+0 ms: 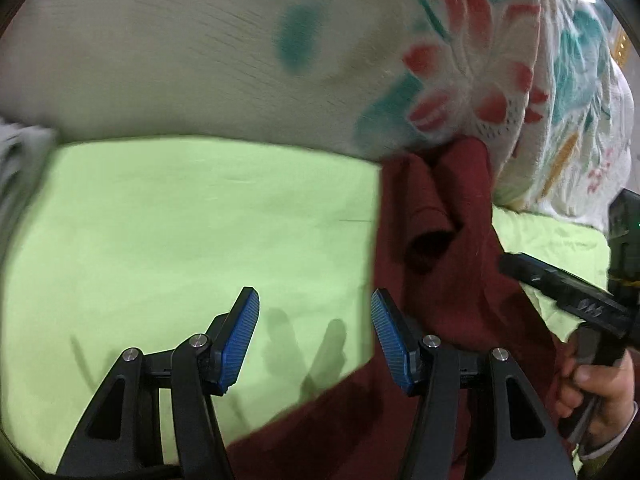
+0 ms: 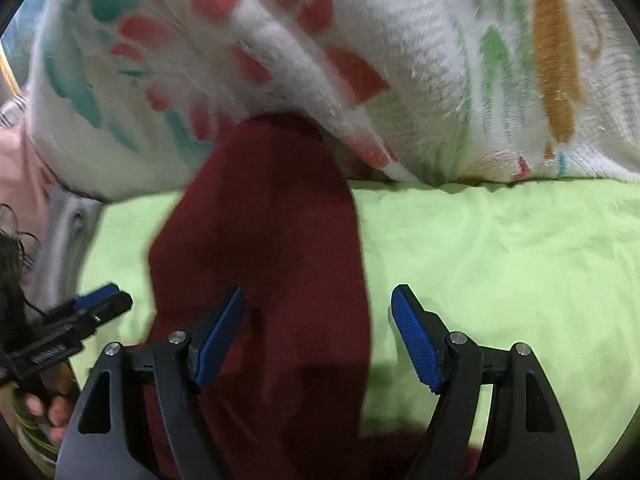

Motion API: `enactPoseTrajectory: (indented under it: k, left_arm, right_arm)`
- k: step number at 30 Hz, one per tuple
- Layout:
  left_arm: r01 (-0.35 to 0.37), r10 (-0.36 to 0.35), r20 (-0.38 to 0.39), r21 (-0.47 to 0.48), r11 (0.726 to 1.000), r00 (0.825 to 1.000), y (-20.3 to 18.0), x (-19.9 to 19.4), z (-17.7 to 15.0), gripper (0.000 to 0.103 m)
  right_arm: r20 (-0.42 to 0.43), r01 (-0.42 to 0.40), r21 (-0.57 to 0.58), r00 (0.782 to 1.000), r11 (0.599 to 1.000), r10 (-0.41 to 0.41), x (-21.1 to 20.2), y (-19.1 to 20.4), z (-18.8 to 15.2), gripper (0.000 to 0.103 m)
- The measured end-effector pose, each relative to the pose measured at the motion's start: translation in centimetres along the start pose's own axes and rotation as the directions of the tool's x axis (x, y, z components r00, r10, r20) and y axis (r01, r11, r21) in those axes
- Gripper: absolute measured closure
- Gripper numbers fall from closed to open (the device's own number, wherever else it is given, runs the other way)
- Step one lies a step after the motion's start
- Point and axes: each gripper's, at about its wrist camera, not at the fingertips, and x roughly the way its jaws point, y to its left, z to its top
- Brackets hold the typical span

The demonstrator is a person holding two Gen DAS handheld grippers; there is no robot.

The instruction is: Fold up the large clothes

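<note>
A dark red garment [image 1: 448, 240] lies in a long crumpled strip on the light green bed sheet [image 1: 180, 220], its far end tucked under a floral blanket. My left gripper [image 1: 314, 300] hovers open over bare sheet, the cloth's edge just beyond its right finger and nothing between the blue pads. In the right wrist view, my right gripper [image 2: 320, 300] is open above the garment [image 2: 272, 220]. Its left pad is over red cloth and its right pad over the sheet [image 2: 500, 260]; neither pad presses on fabric. A hand holds each gripper, and both grippers show in the other's view [image 1: 516, 266] [image 2: 112, 298].
A thick white floral blanket [image 1: 460, 60] [image 2: 400, 60] is heaped along the far side of the bed. Grey cloth [image 1: 20, 160] [image 2: 68, 220] and pink cloth [image 2: 16, 168] lie at the left. Green sheet stretches left and right of the garment.
</note>
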Motion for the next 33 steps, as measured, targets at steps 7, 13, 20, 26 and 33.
enactPoseTrajectory:
  k: [7, 13, 20, 26, 33]
  left_arm:
    - [0.043, -0.042, -0.042, 0.029, 0.999, 0.998, -1.6, 4.6, 2.4, 0.049]
    - [0.180, -0.179, -0.029, 0.079, 0.980, 0.983, -3.9, 3.8, 2.1, 0.100]
    - [0.301, -0.310, 0.107, 0.093, 0.949, 0.945, -3.6, -6.1, -3.1, 0.101]
    - [0.296, -0.326, 0.163, 0.186, 0.937, 0.931, -4.9, -12.8, -12.4, 0.101]
    - [0.185, -0.194, 0.052, 0.142, 0.972, 0.980, -3.9, -11.5, -21.8, 0.100]
  right_arm:
    - [-0.008, -0.115, 0.056, 0.993, 0.992, 0.116, 1.1, -2.2, 0.2, 0.098]
    - [0.082, -0.177, 0.051, 0.982, 0.983, 0.172, -2.8, -2.2, -0.8, 0.100]
    - [0.138, -0.252, 0.008, 0.959, 0.968, 0.249, -9.7, -2.0, -4.8, 0.100]
    - [0.149, -0.275, -0.077, 0.947, 0.958, 0.284, -14.1, -0.3, -11.9, 0.100]
    - [0.043, -0.117, 0.088, 0.993, 0.989, 0.113, -13.3, -3.0, -19.1, 0.094]
